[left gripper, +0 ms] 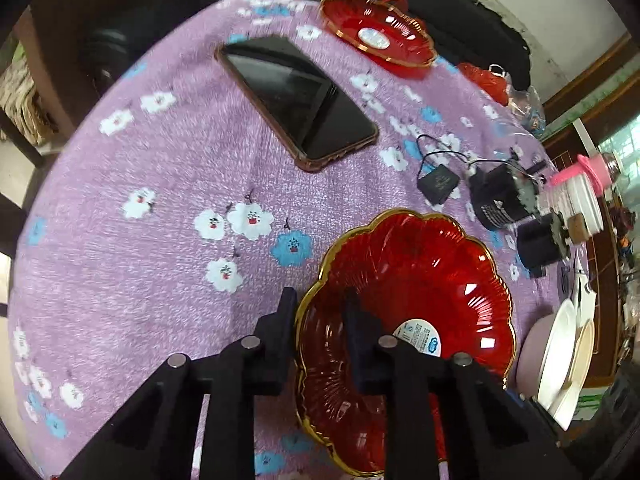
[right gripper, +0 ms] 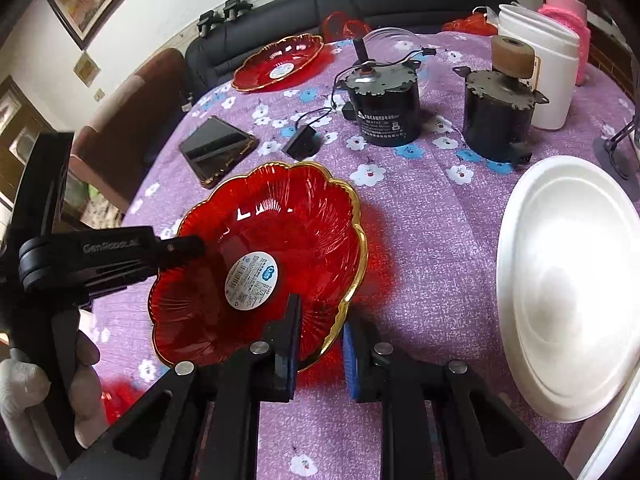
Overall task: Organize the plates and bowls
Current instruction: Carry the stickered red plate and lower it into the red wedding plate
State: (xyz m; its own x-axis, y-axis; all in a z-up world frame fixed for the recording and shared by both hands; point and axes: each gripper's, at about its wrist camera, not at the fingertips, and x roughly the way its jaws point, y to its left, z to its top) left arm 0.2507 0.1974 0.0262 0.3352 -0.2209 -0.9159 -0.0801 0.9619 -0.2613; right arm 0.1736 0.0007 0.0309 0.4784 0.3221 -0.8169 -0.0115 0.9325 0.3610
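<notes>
Your red scalloped bowl (right gripper: 260, 264) sits tilted on the purple floral tablecloth (right gripper: 420, 300), between both tools and left of the white plate (right gripper: 568, 288). Your right gripper (right gripper: 320, 344) straddles its near rim, fingers clamped on it. Your left gripper (left gripper: 320, 336) likewise pinches the opposite rim, one finger inside the bowl, one outside.

Left gripper (left gripper: 318, 316): matte black, round silver screws, "GenRoboAI" lettering on its side. Right gripper (right gripper: 320, 324): same build, blue pads on the fingers (right gripper: 351, 360). Hand (right gripper: 52, 392): white glove.
</notes>
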